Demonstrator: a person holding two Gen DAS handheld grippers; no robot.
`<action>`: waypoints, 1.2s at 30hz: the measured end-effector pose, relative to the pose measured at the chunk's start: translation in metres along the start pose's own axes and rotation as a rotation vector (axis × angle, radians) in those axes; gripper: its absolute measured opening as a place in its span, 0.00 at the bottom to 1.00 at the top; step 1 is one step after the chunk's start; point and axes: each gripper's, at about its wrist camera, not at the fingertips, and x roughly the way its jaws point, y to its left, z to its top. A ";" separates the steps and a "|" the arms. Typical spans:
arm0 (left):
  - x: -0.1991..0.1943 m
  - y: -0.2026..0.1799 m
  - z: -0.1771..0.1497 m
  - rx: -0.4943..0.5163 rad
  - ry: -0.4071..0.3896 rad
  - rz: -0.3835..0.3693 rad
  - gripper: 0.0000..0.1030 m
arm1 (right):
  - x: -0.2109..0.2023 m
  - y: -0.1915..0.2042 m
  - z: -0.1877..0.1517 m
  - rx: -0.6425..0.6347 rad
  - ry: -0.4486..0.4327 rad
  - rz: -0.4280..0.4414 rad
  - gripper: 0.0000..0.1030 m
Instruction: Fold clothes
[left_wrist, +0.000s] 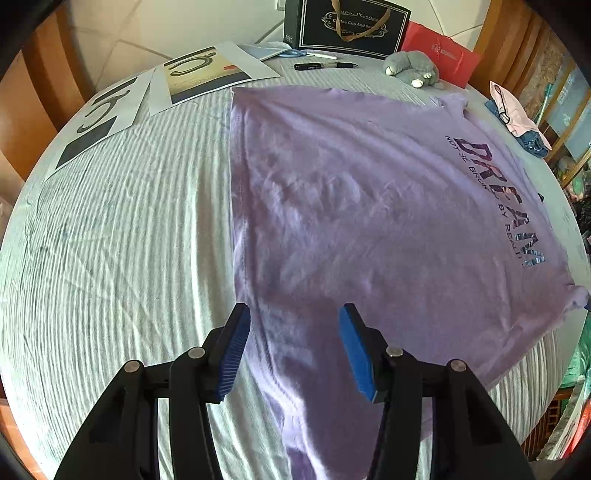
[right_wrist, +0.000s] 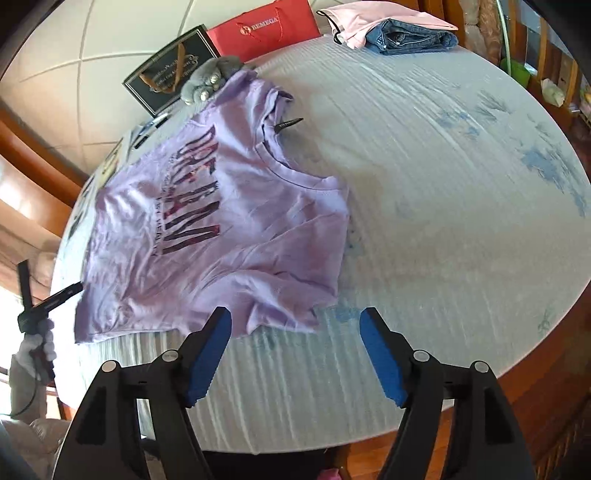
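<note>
A lilac T-shirt (left_wrist: 351, 206) with dark "DREAM" lettering lies flat, front up, on the round table's white striped cloth (left_wrist: 110, 240). My left gripper (left_wrist: 295, 325) is open and empty, just above the shirt's near bottom corner. In the right wrist view the shirt (right_wrist: 221, 236) lies to the left with its near sleeve folded in. My right gripper (right_wrist: 295, 332) is open and empty, hovering above the cloth (right_wrist: 443, 184) just off that sleeve's edge. The left gripper (right_wrist: 62, 291) shows at the shirt's far left corner.
At the table's back stand a black gift bag (left_wrist: 347, 26) and a red bag (left_wrist: 439, 55), with a grey plush toy (left_wrist: 412, 68), a marker (left_wrist: 325, 65) and printed sheets (left_wrist: 207, 72). Folded jeans with a pink garment (right_wrist: 399, 31) lie at the far edge.
</note>
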 end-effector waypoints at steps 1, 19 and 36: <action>-0.004 0.004 -0.005 0.002 0.004 0.001 0.50 | 0.006 0.000 0.003 -0.003 0.016 -0.003 0.51; -0.033 0.035 -0.040 -0.108 -0.012 0.038 0.50 | -0.015 0.062 0.108 -0.178 -0.045 0.032 0.41; -0.008 0.020 -0.035 -0.082 0.093 -0.024 0.04 | 0.020 0.045 0.059 -0.106 0.190 0.202 0.06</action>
